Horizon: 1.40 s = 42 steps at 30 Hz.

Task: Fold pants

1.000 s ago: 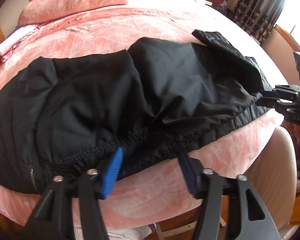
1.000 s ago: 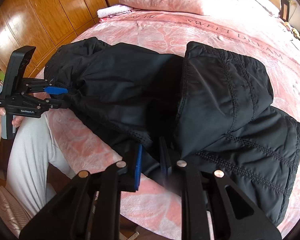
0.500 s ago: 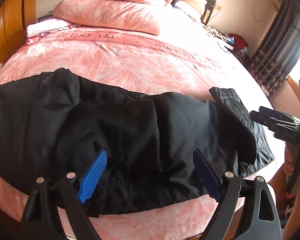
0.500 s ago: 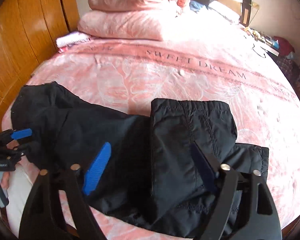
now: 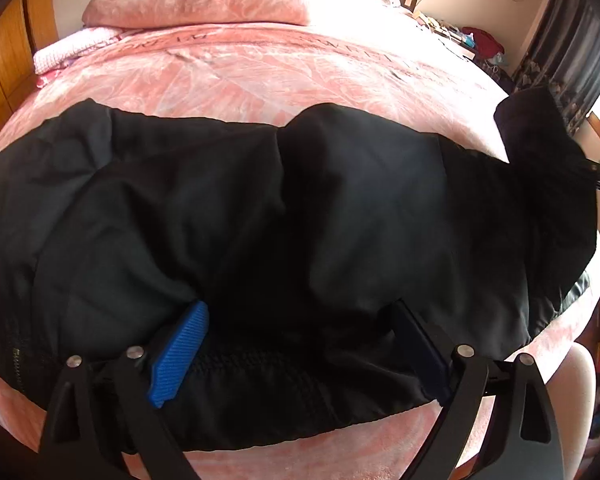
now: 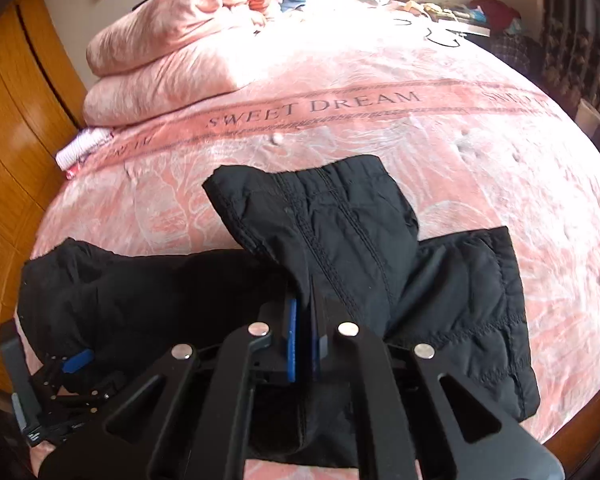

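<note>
Right gripper (image 6: 303, 344) was clamped narrow on a raised fold of the pants (image 6: 340, 240), lower center of frame. Left gripper (image 5: 300, 344) sat wide open over the near hem. Rec: carry fold across evenly, keep edges aligned. Count: 1 pants, 2 grippers, 1 bed (image 6: 380, 120).

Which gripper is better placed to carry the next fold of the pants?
Right. The right gripper is shut on the pants, pinching a raised leg section that could likely be laid over. The left gripper stands open around the near edge, holding nothing.
</note>
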Each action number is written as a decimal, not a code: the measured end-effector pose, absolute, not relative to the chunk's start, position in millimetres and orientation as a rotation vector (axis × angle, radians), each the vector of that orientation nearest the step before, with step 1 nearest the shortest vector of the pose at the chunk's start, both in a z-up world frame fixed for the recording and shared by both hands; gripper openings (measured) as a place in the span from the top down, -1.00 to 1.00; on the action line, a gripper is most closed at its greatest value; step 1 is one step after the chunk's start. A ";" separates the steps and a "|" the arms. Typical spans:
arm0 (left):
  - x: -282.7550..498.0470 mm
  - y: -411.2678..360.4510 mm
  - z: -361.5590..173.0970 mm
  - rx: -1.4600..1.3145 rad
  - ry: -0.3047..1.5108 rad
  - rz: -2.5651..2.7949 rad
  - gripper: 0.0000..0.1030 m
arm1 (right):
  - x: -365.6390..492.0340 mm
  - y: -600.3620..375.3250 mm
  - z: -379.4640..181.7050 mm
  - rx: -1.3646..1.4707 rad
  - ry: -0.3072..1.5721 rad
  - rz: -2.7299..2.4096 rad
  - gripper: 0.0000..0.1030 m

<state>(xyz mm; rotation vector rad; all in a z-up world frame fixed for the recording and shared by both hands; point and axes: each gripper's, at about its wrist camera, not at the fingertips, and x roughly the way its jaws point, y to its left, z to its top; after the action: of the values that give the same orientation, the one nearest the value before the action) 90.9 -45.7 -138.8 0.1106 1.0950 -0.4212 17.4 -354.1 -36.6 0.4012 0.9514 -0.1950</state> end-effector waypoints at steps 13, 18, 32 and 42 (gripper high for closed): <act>69.8 -65.7 -107.4 0.029 1.056 -0.367 -0.86 | -94.2 -426.1 -106.1 0.651 1.019 -0.291 0.33; 61.6 -89.9 -102.8 0.041 1.068 -0.373 -0.86 | -83.3 -428.9 -100.0 0.627 1.033 -0.289 0.80; 54.2 -99.9 -113.0 0.025 1.128 -0.393 -0.86 | -103.9 -433.6 -106.8 0.655 1.065 -0.243 0.65; 33.6 -60.6 -134.7 -0.170 1.324 -0.374 -0.74 | -117.4 -438.7 -113.1 0.742 1.087 -0.221 0.32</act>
<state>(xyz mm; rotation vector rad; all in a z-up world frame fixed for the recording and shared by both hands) 33.6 -60.6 -134.7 -0.1701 1.3243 -0.3743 -117.4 -438.7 -113.1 0.7424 1.0867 -0.2211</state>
